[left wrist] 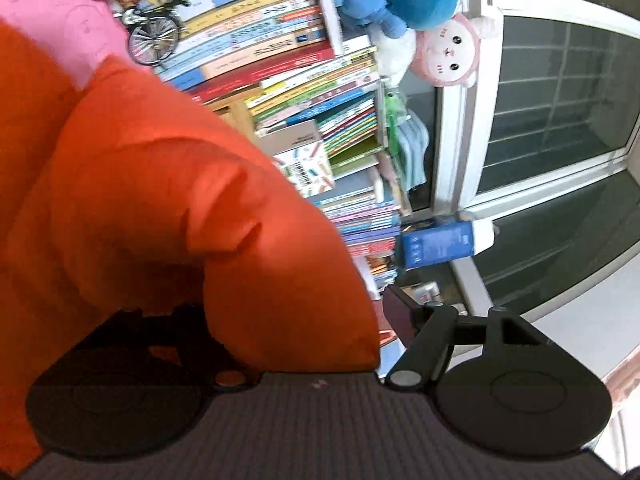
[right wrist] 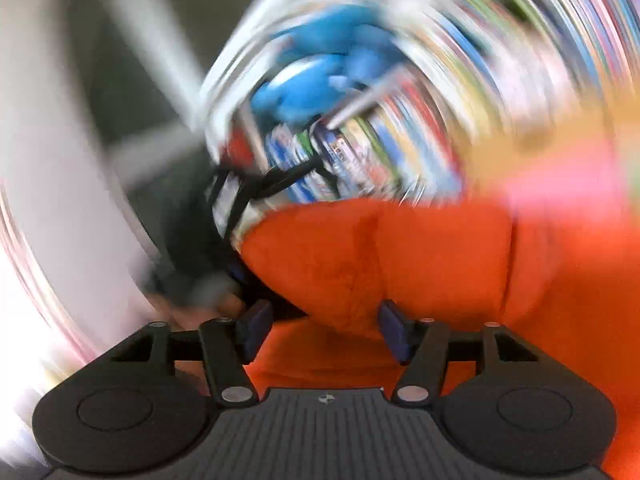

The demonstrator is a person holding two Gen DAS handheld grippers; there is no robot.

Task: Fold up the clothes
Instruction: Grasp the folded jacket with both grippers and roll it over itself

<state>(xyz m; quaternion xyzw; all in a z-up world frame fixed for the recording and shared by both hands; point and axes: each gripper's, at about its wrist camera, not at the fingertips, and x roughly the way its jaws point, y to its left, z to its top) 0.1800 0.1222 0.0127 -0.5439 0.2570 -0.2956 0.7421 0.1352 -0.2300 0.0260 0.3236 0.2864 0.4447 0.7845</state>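
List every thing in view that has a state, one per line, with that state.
Orange garment: bunched and creased, not folded flat, draped over the left hand-held gripper.
Left hand-held gripper: one finger hidden under cloth; open or shut cannot be told.
Right hand-held gripper: open, fingers apart, orange cloth between them.
Books: packed in rows on the shelf.
Pink plush: sitting against the window frame.
Right wrist view: heavily motion-blurred.

Left wrist view: garment (left wrist: pixel 160 220) at 9 o'clock, bookshelf (left wrist: pixel 304 92) at 12, window (left wrist: pixel 560 120) at 2, plush toys (left wrist: pixel 404 4) on bookshelf
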